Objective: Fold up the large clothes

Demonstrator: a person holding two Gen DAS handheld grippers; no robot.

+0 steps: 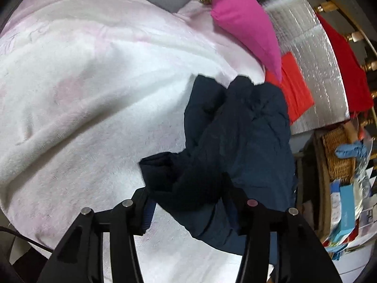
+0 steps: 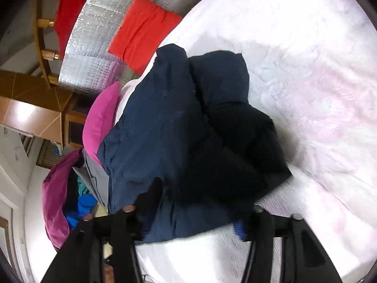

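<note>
A dark navy padded garment (image 1: pixel 238 129) lies bunched on a white and pale pink fleece blanket (image 1: pixel 94 82). In the left wrist view, my left gripper (image 1: pixel 188 210) has a thick fold of the garment filling the gap between its black fingers (image 1: pixel 139 210), and the pads press on it. The right wrist view shows the same garment (image 2: pixel 169 122) from the other side. My right gripper (image 2: pixel 188 221) holds its near edge, with cloth spanning from one finger (image 2: pixel 132 214) to the other. How deep the cloth sits in either grip is hidden.
A magenta cushion (image 1: pixel 245 23) and a folded orange-red cloth (image 1: pixel 294 87) lie past the garment, on a silver foil mat (image 1: pixel 313 54). A wicker basket (image 1: pixel 339 151) and clutter sit to the right. A purple bag of clothes (image 2: pixel 56 198) stands at the blanket's edge.
</note>
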